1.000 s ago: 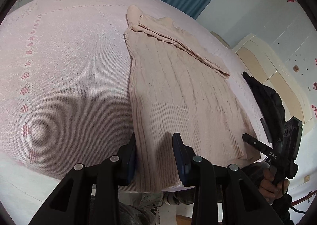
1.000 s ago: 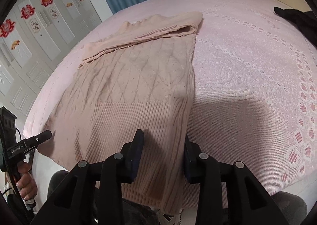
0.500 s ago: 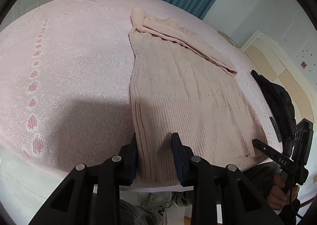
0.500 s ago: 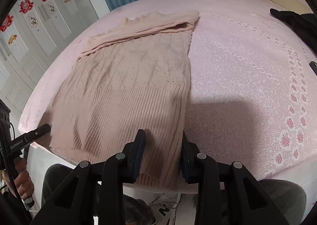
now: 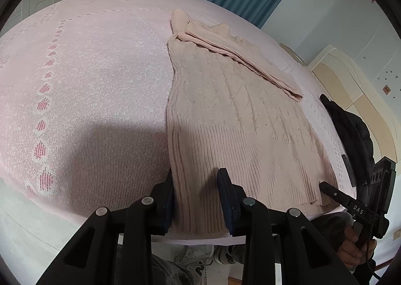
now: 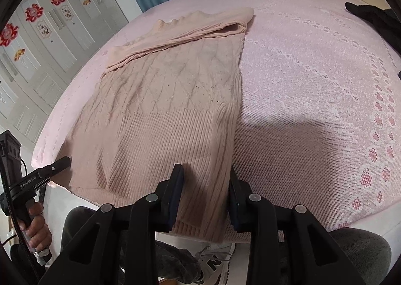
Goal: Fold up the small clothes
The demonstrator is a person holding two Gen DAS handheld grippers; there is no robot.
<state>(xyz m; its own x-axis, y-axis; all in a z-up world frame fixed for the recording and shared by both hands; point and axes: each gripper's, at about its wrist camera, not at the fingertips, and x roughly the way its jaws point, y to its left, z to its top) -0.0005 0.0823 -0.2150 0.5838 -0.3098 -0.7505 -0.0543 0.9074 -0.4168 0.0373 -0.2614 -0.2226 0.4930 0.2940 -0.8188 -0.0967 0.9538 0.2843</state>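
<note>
Sweater [image 5: 238,122]: lay flat on the pink bed cover [image 5: 87,71], hem at the near edge of the bed. Had both sleeves [image 5: 238,49] already folded across the top, by the neck. Was not yet folded in half; looked like the bottom-to-top fold was left to do.

Left gripper [image 5: 195,179]: sat at one hem corner with jaws apart, cloth between them, not pinched. Right gripper [image 6: 204,174]: sat at the other hem corner, jaws also apart, nothing held. Could not tell if the fingers touched the knit.

Writing: read "DAS" [image 5: 357,208] on the side of the right tool and "GenRobot.AI" [image 6: 28,181] on the left one. Saw a big "N" on a shoe [image 6: 213,263] below the bed. Could not read the small signs on the cupboard doors [image 6: 42,26].
</note>
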